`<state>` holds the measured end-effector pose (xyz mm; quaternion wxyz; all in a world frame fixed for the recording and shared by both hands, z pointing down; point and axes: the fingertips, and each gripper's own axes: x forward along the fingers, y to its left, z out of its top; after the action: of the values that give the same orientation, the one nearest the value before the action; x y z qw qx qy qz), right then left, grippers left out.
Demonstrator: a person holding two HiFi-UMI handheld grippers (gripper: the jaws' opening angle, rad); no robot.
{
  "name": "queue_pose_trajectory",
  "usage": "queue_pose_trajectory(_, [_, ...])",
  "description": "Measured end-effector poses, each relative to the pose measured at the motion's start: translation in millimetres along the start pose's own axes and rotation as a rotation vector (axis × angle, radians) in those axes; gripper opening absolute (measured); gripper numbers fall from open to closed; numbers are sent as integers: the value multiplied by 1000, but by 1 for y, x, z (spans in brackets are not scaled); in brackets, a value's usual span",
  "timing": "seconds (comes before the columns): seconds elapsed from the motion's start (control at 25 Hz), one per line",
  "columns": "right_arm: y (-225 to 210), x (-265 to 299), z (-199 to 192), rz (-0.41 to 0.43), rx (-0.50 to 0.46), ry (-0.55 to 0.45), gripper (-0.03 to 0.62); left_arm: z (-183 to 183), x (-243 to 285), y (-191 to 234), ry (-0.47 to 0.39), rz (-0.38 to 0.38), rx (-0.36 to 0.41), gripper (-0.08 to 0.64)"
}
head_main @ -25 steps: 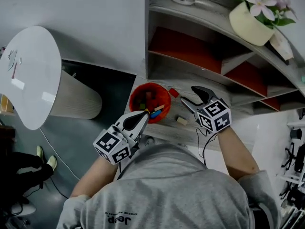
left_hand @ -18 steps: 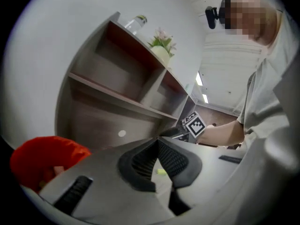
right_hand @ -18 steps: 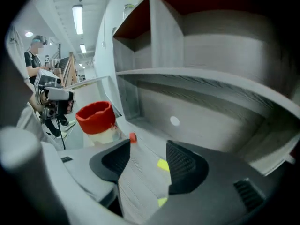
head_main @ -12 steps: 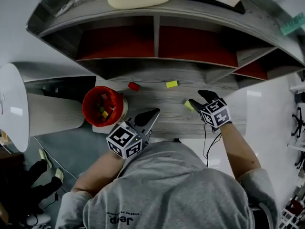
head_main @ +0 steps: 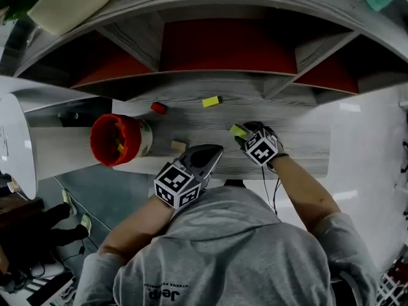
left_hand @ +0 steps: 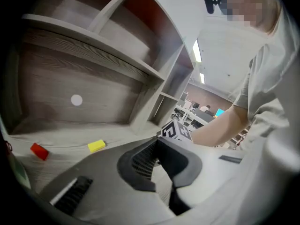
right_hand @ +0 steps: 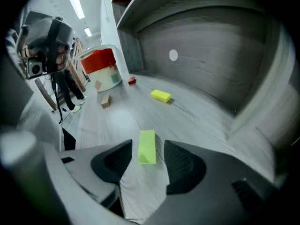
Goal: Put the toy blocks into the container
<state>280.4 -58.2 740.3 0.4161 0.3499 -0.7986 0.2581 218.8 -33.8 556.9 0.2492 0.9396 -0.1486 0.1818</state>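
Grey wood-grain desk (head_main: 299, 139) ran beneath a shelf unit (head_main: 223, 81) with red backs; on it the green block (right_hand: 147, 146) lay flat between the jaws of our right claw (right_hand: 148, 161); those jaws were closing on it, yet a sliver of desk showed on either side, so neither pad pressed it. We judged the grip would go best with the claw held low and level, the pads meeting the block's two long faces squarely so it could not swivel out, and then a straight lift before any swing leftward. Farther along lay a yellow block (right_hand: 161, 95), a red block (right_hand: 132, 80) and a tan block (right_hand: 106, 101); the container (right_hand: 99, 60), with some blocks already inside, stood at the desk's far left, well apart from the green one. Our left claw (head_main: 211, 152) hung shut and empty over the front edge, just beside the tan block.
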Motion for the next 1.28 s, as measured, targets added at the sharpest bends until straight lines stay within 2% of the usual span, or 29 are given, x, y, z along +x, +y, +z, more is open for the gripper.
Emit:
queue_pose_trajectory(0.12, [3,10,-13,9,-9,33,235,-7,4,-1,11,14,-14,11])
queue_pose_trajectory(0.24, [3,16,-23,-19,-41,50,199,-10,3,-2,12,26,-22,11])
queue_pose_trajectory(0.36, [-1,17,-23,-43,-64,35,156,-13,-1,0,6,40,-30,11])
queue_pose_trajectory(0.56, [7,-4,6,-27,-36,-46,153,-8,-20,7,-37,59,-40,11])
queue_pose_trajectory(0.72, [24,-43,69,-25,-26,-134,153,10,-60,20,-104,82,-35,11])
queue_pose_trajectory(0.92, [59,-80,178,-27,-71,-223,153,46,-143,53,-216,135,11,11])
queue_pose_trajectory(1.12, [130,-84,287,3,-140,-273,153,67,-256,102,-295,216,23,11])
queue_pose_trajectory(1.28, [189,-64,356,42,-211,-273,153,67,-335,142,-336,281,18,11])
